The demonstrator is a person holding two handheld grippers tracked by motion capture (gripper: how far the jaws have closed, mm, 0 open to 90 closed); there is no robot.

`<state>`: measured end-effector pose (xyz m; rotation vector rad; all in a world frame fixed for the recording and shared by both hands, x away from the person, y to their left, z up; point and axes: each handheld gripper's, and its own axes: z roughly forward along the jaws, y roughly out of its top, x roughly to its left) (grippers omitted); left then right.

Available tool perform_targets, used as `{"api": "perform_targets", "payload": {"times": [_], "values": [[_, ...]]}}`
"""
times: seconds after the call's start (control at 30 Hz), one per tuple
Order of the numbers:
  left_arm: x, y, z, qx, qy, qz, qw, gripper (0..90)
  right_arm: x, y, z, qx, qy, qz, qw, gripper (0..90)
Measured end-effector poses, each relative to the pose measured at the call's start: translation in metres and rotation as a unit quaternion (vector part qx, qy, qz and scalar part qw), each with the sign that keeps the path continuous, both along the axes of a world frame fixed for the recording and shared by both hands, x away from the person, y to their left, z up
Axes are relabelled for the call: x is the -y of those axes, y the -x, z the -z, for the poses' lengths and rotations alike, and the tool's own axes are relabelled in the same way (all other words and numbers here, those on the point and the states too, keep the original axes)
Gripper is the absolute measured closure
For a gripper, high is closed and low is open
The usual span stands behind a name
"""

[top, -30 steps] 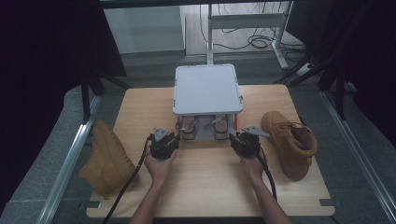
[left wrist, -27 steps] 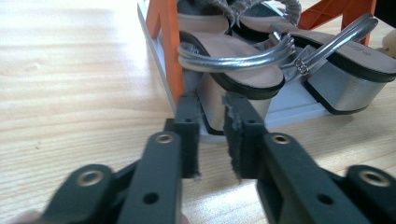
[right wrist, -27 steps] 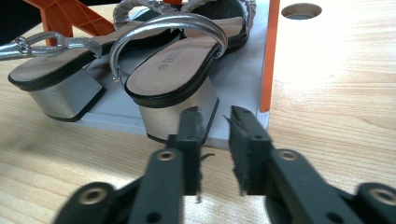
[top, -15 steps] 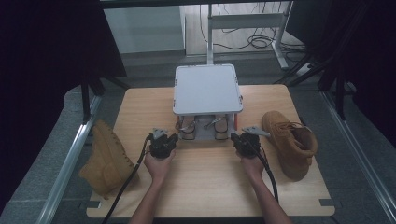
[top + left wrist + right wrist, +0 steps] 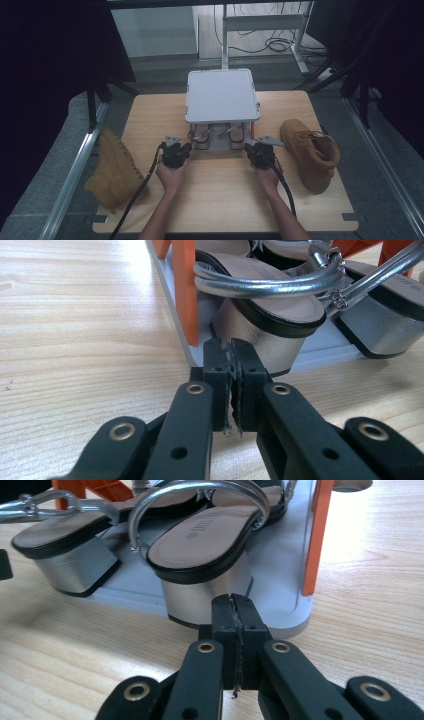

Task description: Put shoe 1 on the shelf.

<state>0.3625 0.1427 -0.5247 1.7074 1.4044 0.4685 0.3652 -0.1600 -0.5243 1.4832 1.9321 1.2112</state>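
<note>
Two grippers — left gripper [image 5: 176,155], right gripper [image 5: 260,153] — jaws closed, facing sandals [image 5: 216,135]

The counter [image 5: 220,200] is showing pale, matt wood grain. The sandals [image 5: 200,545] are gleaming with metallic silver heels and glossy silver straps on a smooth grey plastic rack [image 5: 222,95] with orange posts. The boots [image 5: 310,150] are looking like soft tan suede. The tongs [image 5: 230,385] are showing matt black plastic.

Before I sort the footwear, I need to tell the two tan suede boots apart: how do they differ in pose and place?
The tan suede boot on the right stands upright on the wooden table, its opening facing up. The tan suede boot on the left lies on its side, hanging over the table's left edge. Both share the same tan colour and ankle height.
</note>
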Motion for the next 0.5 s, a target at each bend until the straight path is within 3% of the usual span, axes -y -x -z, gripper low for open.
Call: {"api": "perform_targets", "payload": {"times": [0.23,0.5], "values": [[0.007,-0.005,0.003,-0.005,0.000,0.004,1.0000,85.5,-0.003,-0.007,0.003,-0.014,-0.009,0.014,0.9998,89.0],[0.017,-0.008,0.002,-0.006,0.000,0.008,0.9999,86.1,-0.019,-0.011,0.000,-0.010,0.003,0.010,0.9999,89.0]]}}
